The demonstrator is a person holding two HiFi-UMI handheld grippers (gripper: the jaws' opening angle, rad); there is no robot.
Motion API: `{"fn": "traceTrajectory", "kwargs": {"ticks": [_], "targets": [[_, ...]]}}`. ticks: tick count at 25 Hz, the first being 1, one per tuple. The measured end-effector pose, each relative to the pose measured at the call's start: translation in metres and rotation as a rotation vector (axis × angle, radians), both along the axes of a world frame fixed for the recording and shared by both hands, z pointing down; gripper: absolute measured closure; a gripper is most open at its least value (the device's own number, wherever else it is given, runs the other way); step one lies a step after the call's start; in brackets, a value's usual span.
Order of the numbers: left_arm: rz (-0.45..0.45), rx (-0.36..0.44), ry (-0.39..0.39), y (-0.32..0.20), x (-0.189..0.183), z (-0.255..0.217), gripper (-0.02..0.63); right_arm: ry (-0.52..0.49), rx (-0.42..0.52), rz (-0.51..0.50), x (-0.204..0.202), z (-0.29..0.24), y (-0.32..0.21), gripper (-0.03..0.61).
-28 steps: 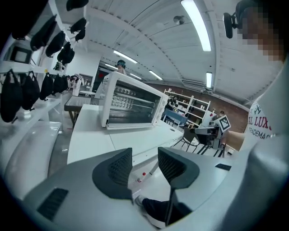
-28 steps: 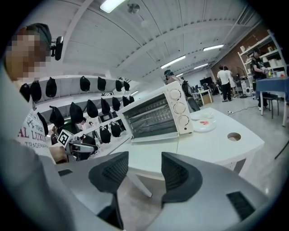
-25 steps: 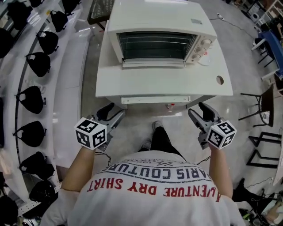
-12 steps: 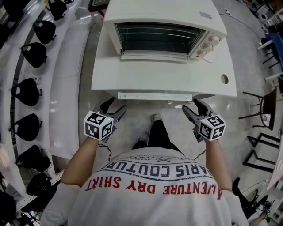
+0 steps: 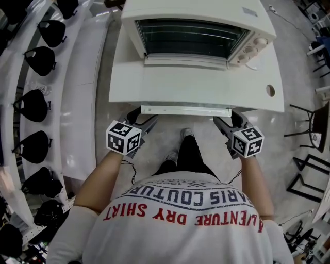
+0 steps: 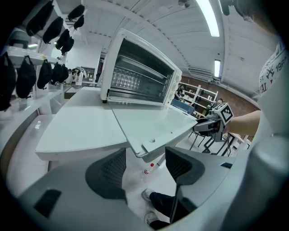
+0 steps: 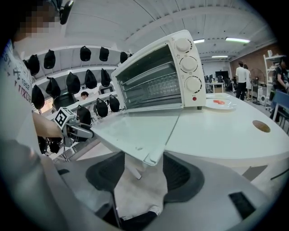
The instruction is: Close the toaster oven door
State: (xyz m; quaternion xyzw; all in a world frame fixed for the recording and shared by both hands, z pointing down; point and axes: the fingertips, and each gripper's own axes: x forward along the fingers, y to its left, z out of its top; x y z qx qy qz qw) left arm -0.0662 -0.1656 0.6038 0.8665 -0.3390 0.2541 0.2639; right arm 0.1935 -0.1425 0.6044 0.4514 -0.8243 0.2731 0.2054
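Right now the left gripper [image 6: 145, 157] has its jaws spread wide. They have just been opening, and nothing is pinched. The near left corner of the toaster oven door [image 6: 151, 122] sits just above the gap between the pads, and I judge that neither pad presses on it. The right gripper [image 7: 142, 166] is spread too, with the door's other front corner hanging just over its gap, also ungripped. From the head view both grippers sit low at the table's near edge, one at each end of the door's front edge [image 5: 185, 110], and they point forward and down.

Further out, the door lies fully dropped and about level. It reaches from the mouth of the toaster oven [image 5: 206, 13] across the white table [image 5: 124, 82] and sticks out past the table's rim. The oven's cavity stands open with its wire rack showing, and its three dials are on the right side.

So closing has not started: the door is as open as it can be. What seems done is the approach, with both grippers brought under the front edge. Still to do, by my reading, is to lift that edge and swing the door up until it shuts against the oven's face.
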Motion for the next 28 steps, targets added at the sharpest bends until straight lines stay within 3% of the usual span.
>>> {"fn": "traceTrajectory", "kwargs": {"ticks": [4, 17, 28], "targets": [[0.020, 0.012, 0.001, -0.003, 0.007, 0.000, 0.328, 0.003, 0.009, -0.015, -0.003, 0.001, 0.001, 0.339], [0.039, 0.031, 0.000, -0.004, 0.011, -0.011, 0.423, 0.025, 0.050, -0.008, 0.001, -0.011, 0.000, 0.433], [0.017, 0.048, 0.020, -0.012, 0.013, -0.036, 0.453, -0.005, 0.066, 0.003, 0.004, -0.036, -0.005, 0.443]]}}
